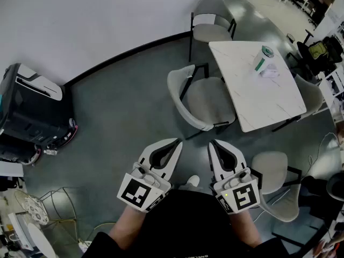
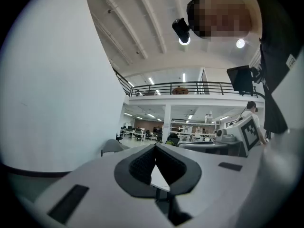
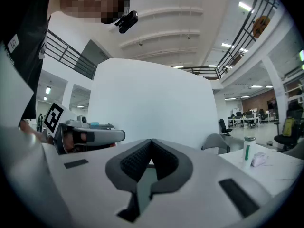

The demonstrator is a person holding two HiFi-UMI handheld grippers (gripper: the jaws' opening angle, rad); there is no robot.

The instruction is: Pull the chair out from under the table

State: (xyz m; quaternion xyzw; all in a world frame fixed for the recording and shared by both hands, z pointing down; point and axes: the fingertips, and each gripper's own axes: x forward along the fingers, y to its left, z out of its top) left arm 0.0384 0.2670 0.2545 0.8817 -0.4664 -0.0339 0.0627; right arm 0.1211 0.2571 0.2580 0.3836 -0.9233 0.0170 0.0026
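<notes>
A grey upholstered chair with black legs stands at the left side of the white square table, its seat partly under the tabletop. My left gripper and right gripper are held side by side close to my body, a short way in front of the chair, touching nothing. Both are shut with nothing between the jaws. In the left gripper view the left gripper points level toward the table edge. In the right gripper view the right gripper points level past the table.
Three more grey chairs stand around the table. A cup and a small white item lie on the tabletop. A black and white machine sits at the left by the wall. Wire baskets lie bottom left.
</notes>
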